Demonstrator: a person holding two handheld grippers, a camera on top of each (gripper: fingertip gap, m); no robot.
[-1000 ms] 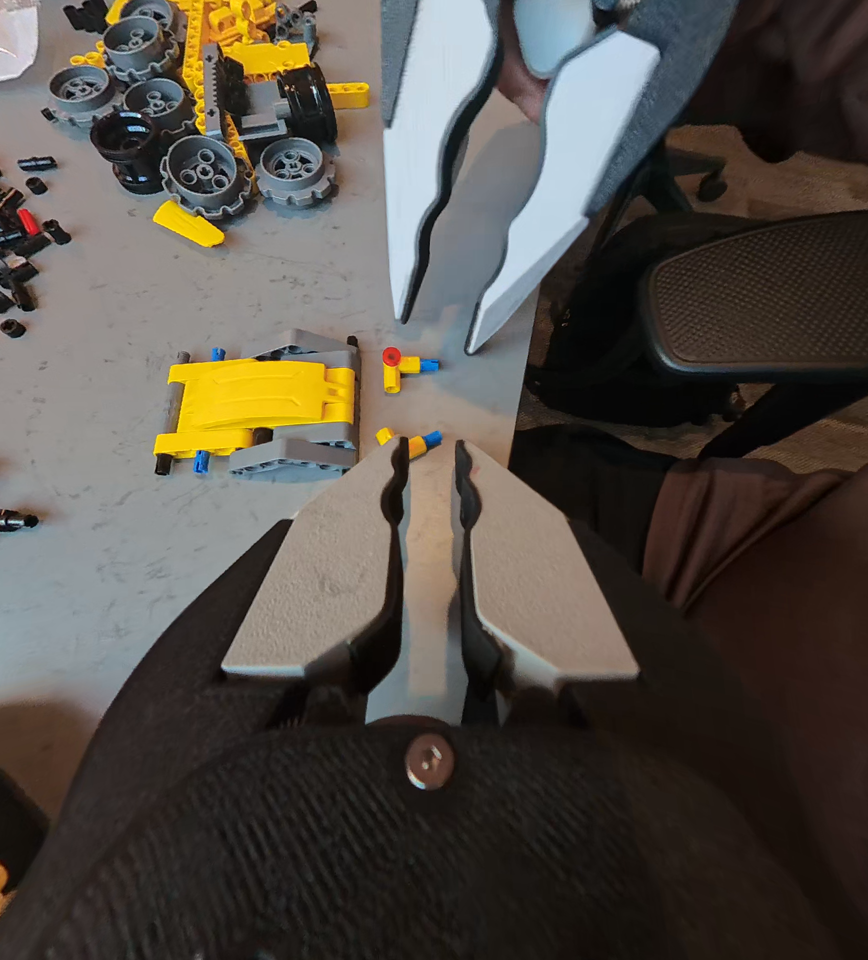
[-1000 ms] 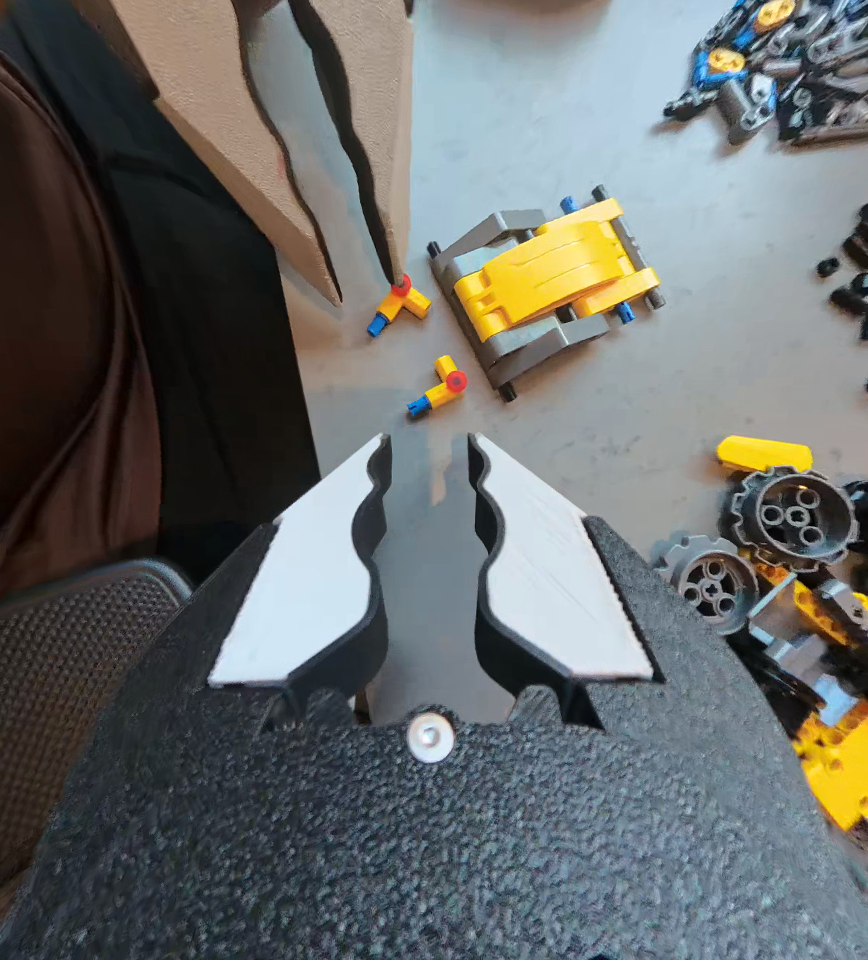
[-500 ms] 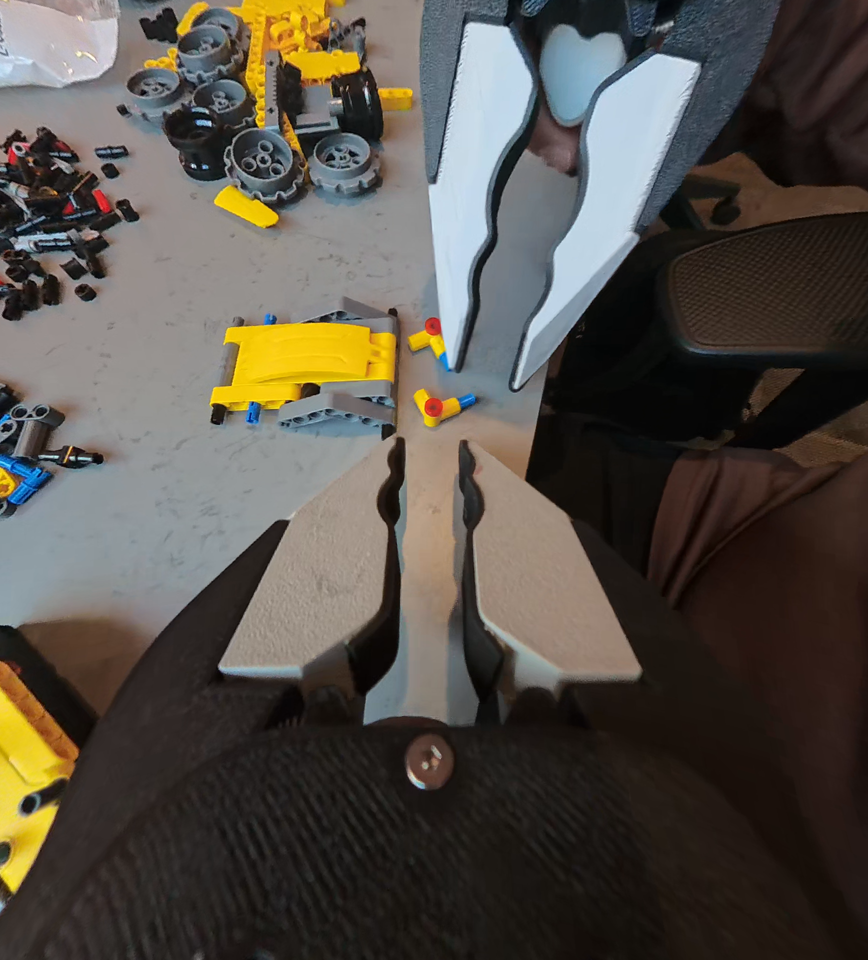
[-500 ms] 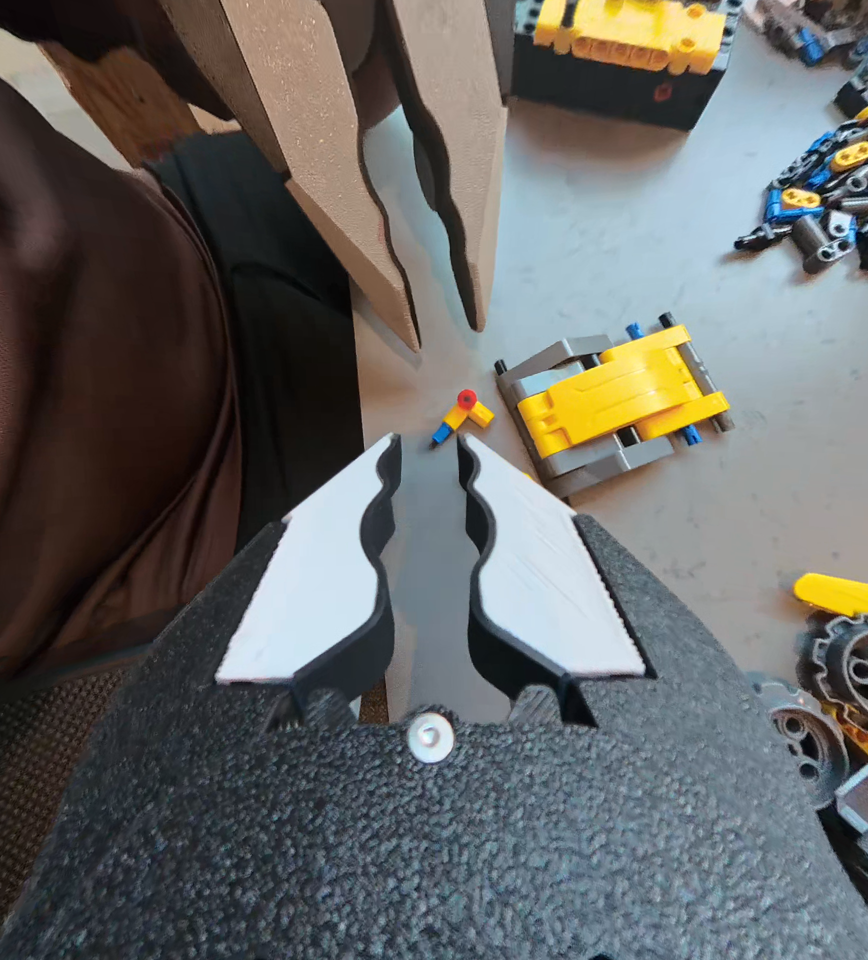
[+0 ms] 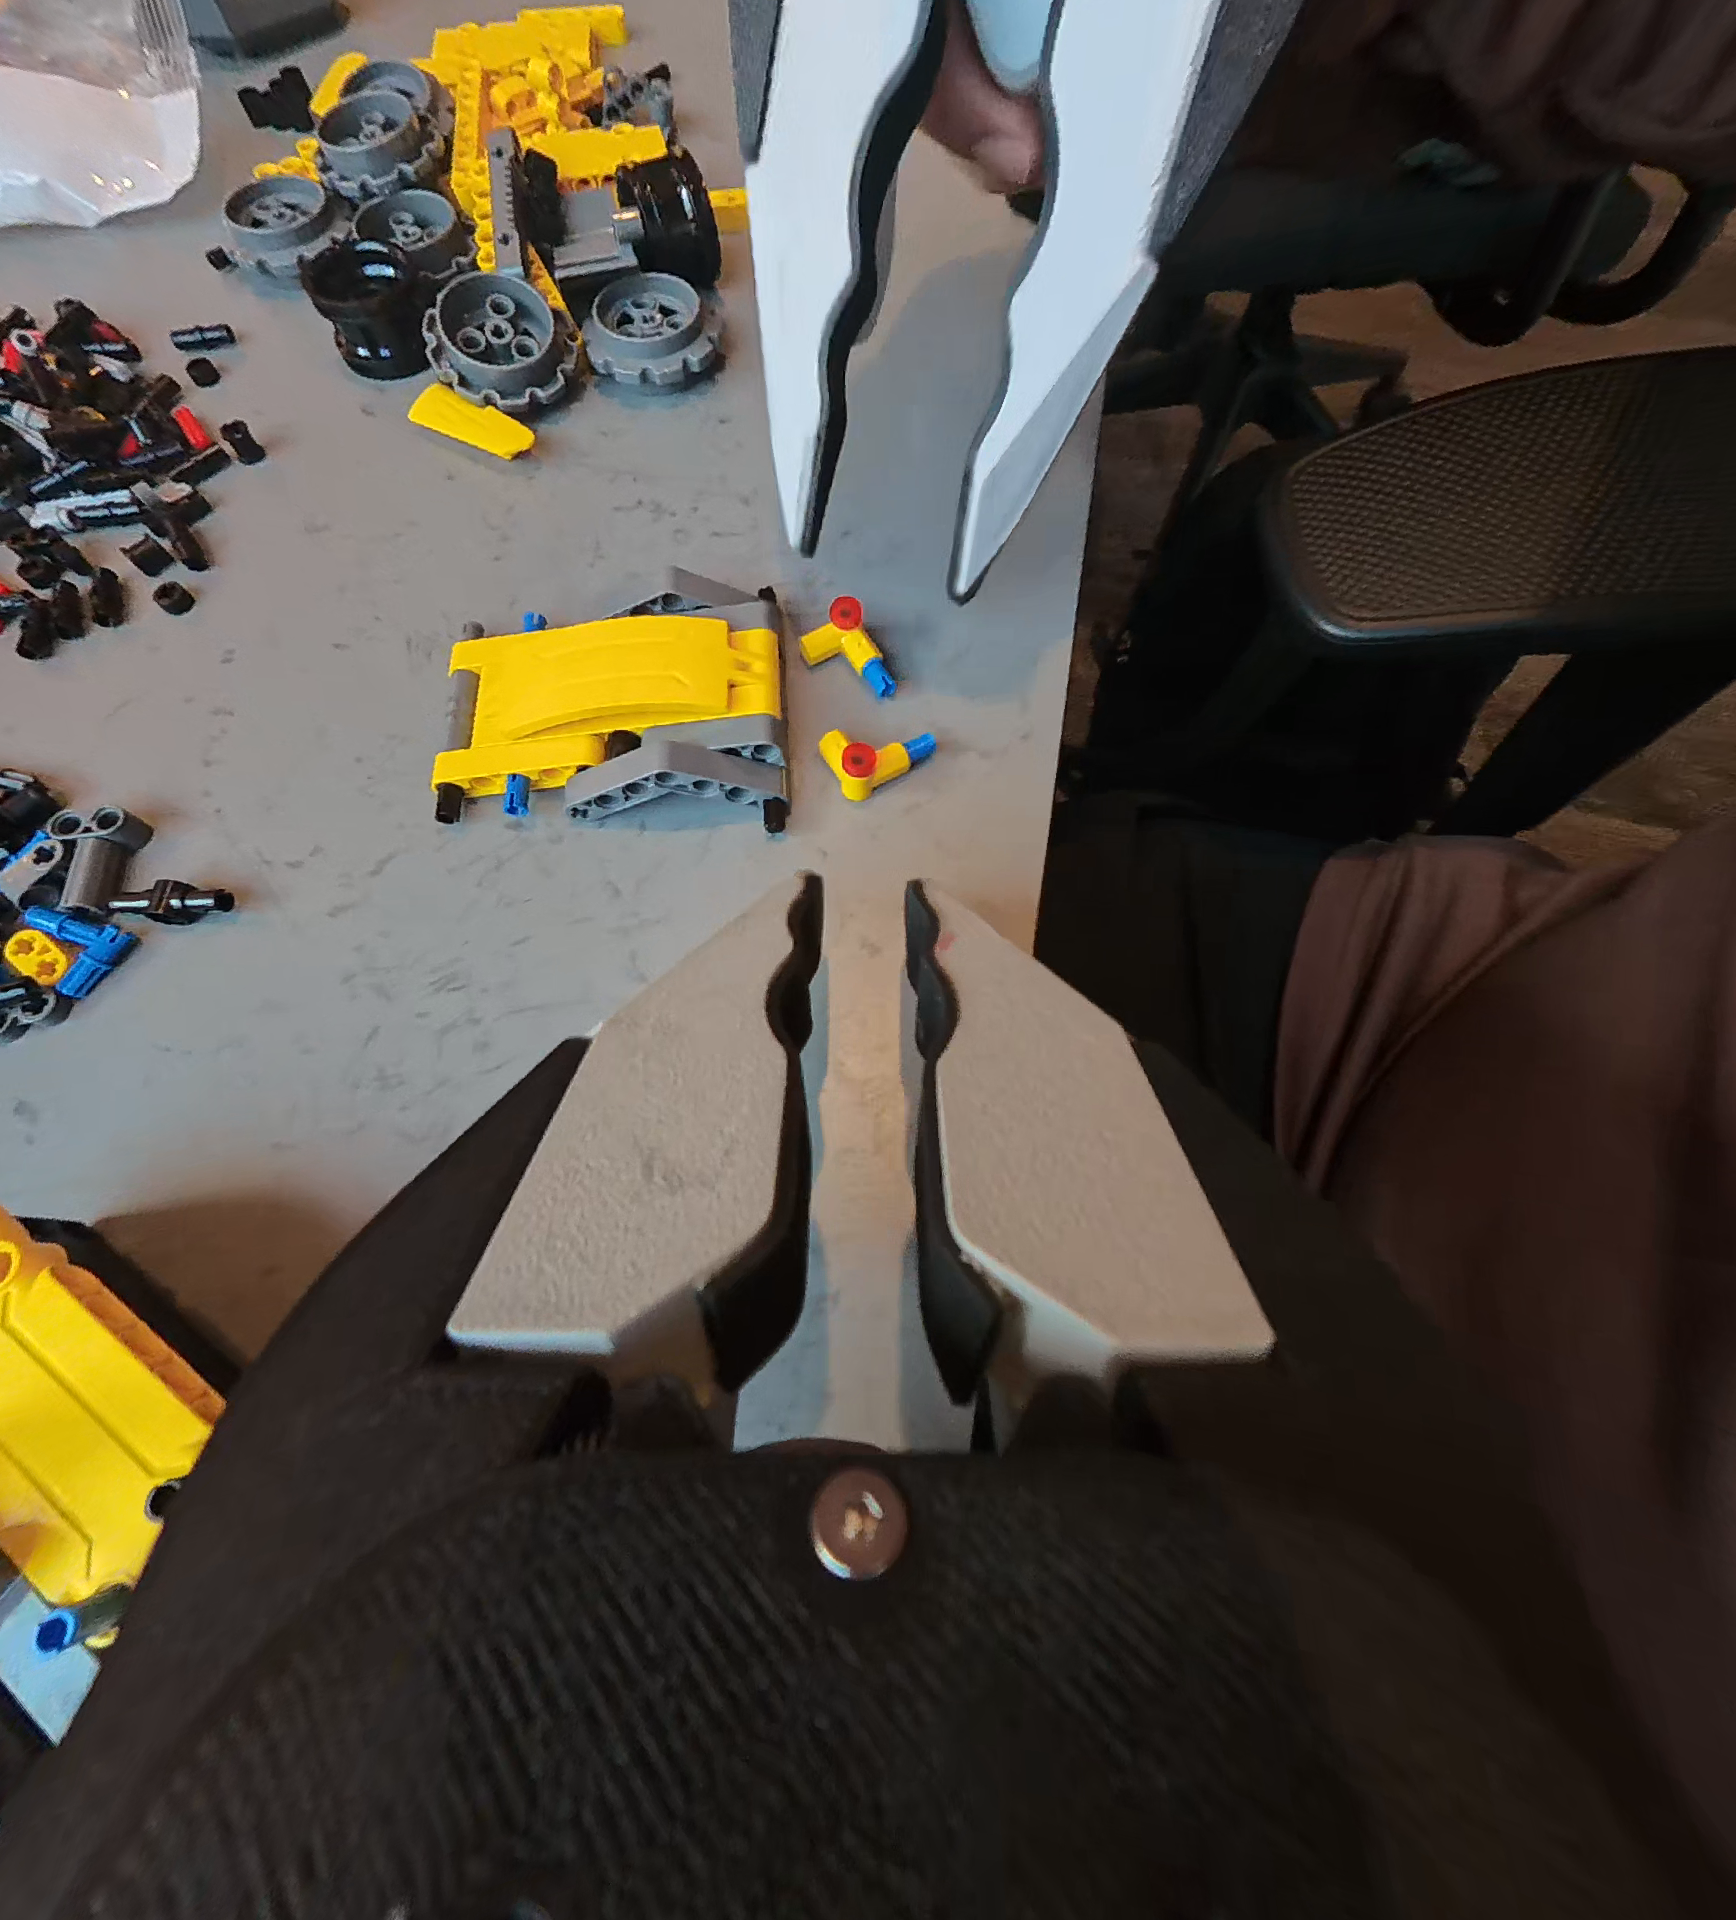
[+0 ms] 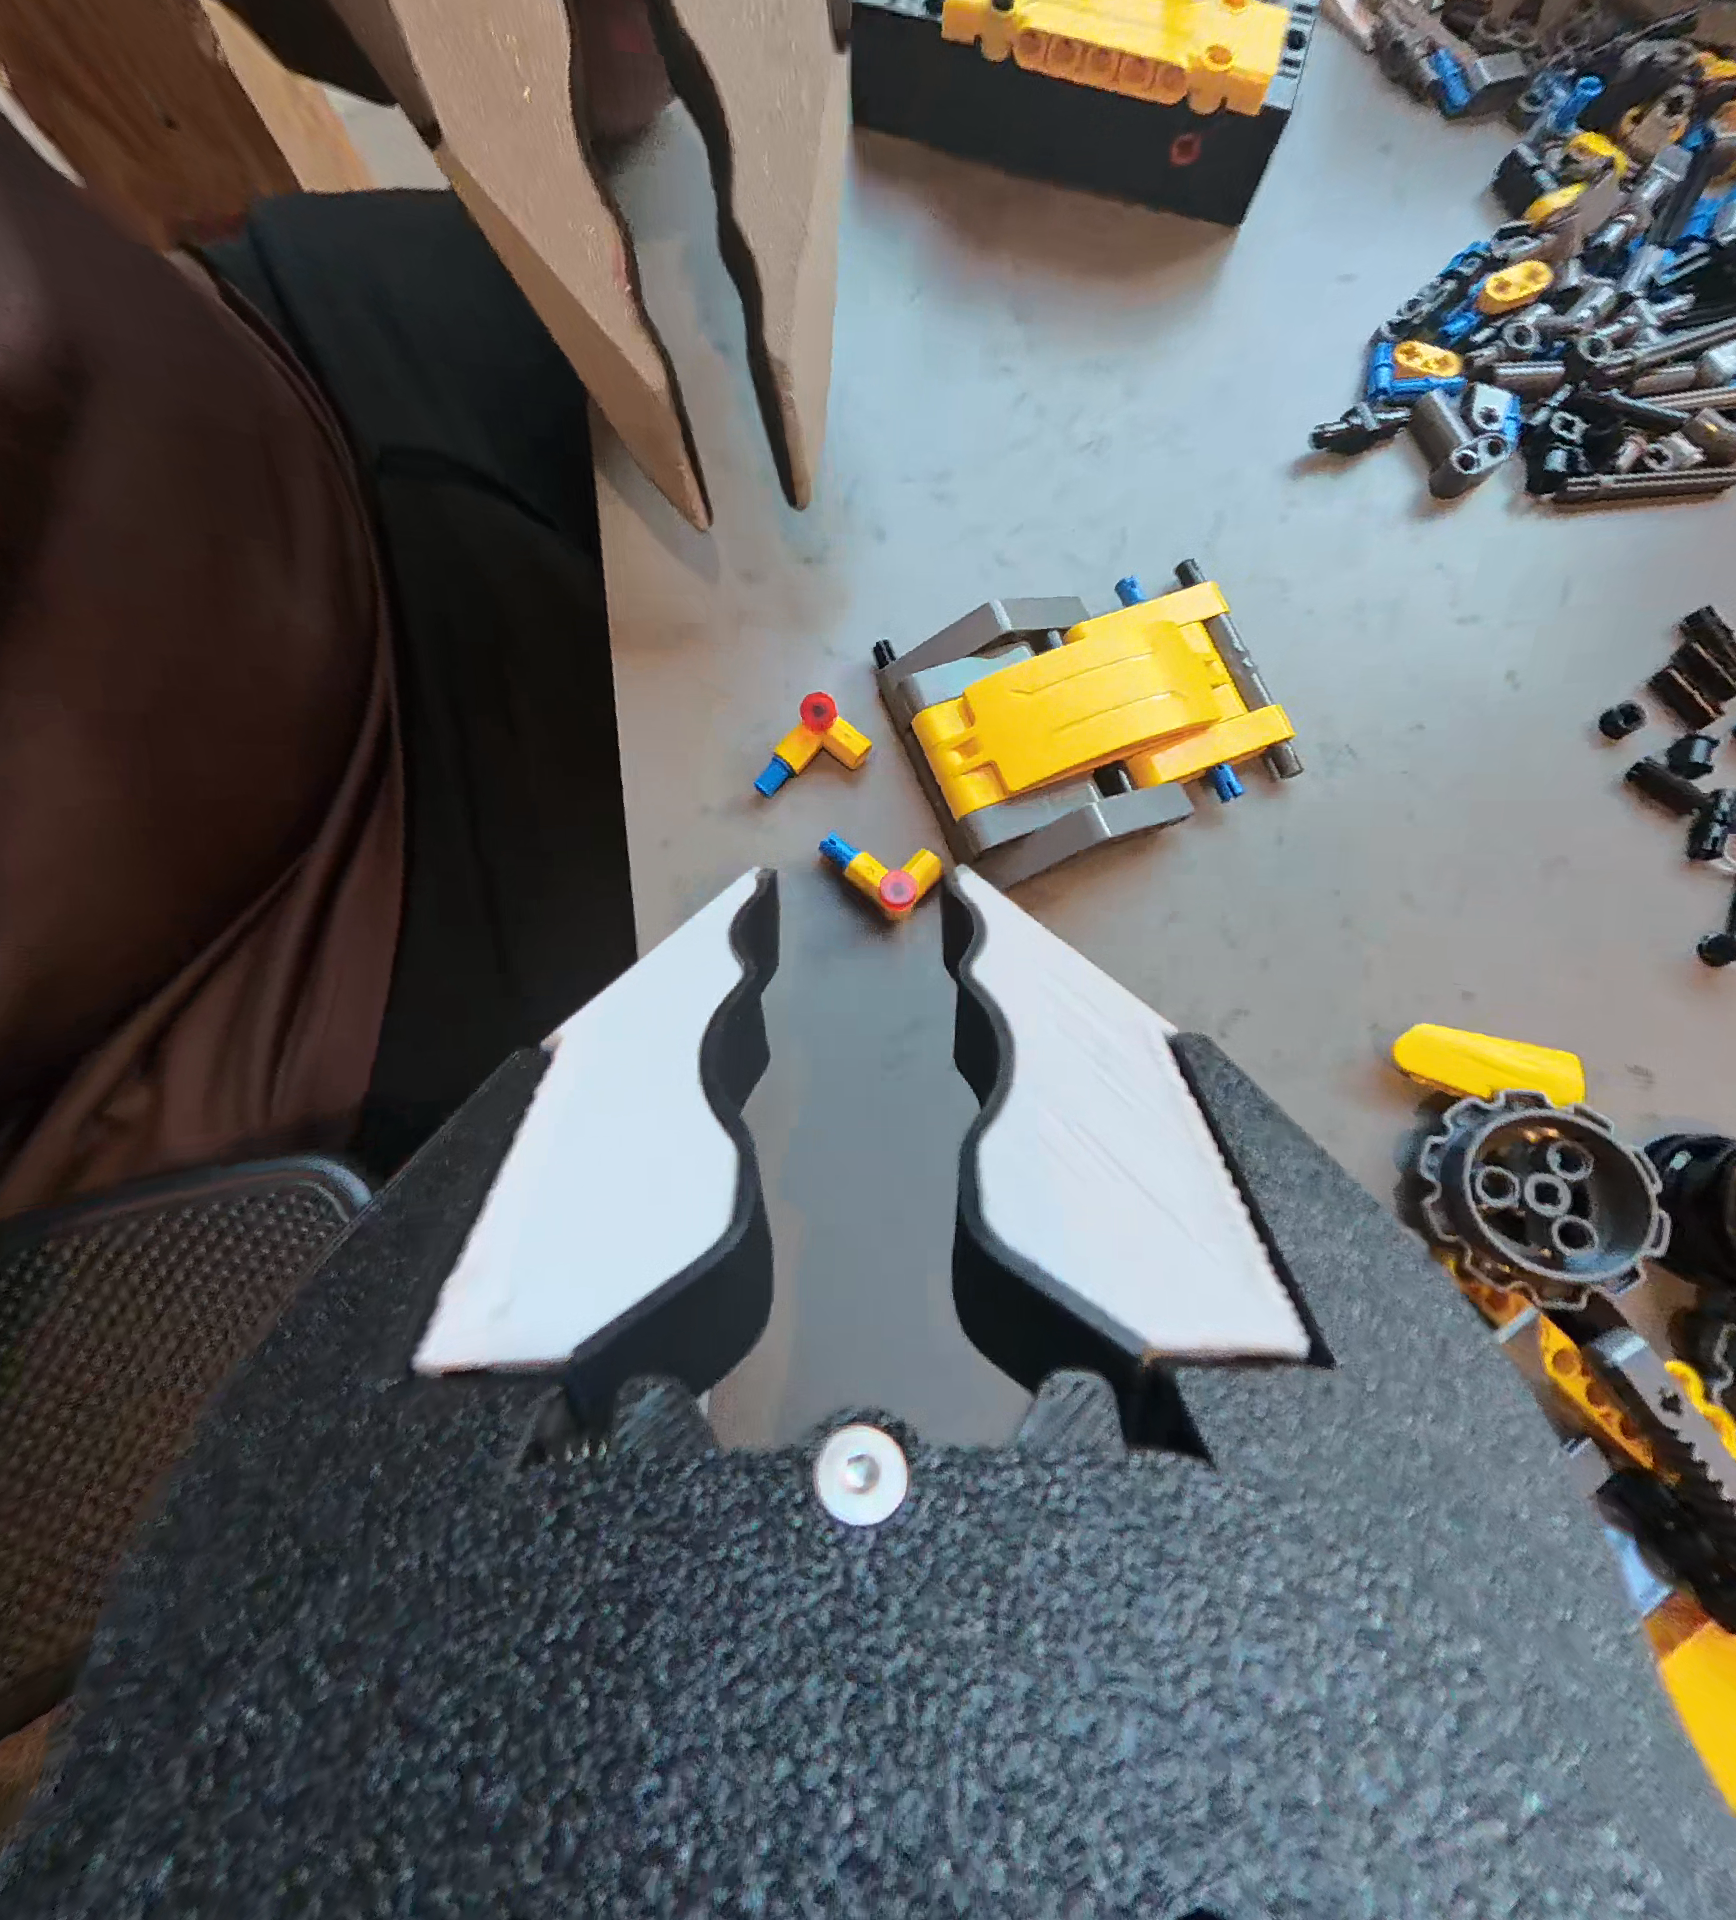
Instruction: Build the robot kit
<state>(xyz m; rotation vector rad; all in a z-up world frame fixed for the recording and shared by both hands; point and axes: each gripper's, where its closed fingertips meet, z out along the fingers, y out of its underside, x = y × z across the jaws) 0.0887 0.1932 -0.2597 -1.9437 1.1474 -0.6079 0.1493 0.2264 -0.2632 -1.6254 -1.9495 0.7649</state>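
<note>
Two small yellow elbow connectors with red and blue pins lie near the grey table's edge (image 5: 1056, 727), beside a yellow and grey assembly (image 5: 625, 707). My right gripper (image 6: 859, 878) is open and empty, with one connector (image 6: 885, 878) on the table just ahead of its tips. The other connector (image 6: 817, 738) lies beyond it. My left gripper (image 5: 861, 888) is open with a narrow gap and empty, a short way back from the nearer connector (image 5: 869, 764). The right gripper (image 5: 885, 571) points down from above the farther connector (image 5: 843, 644). The left gripper (image 6: 748, 511) also shows in the right wrist view.
Grey wheels and yellow beams (image 5: 490, 239) are heaped at the far left. There are also a pile of black and red pins (image 5: 53, 468), a pile of blue and grey pieces (image 5: 2, 935), a yellow block (image 5: 33, 1392) and a plastic bag (image 5: 22, 114). A mesh chair (image 5: 1570, 520) and a person's brown sleeve (image 5: 1570, 1143) are off the table's edge. The yellow block (image 5: 33, 1392) is about 15 cm from my left fingertips.
My right gripper has opened wider and now has one connector just ahead of its tips. My left gripper has drawn back from the connectors. Both connectors have shifted and turned on the table.
</note>
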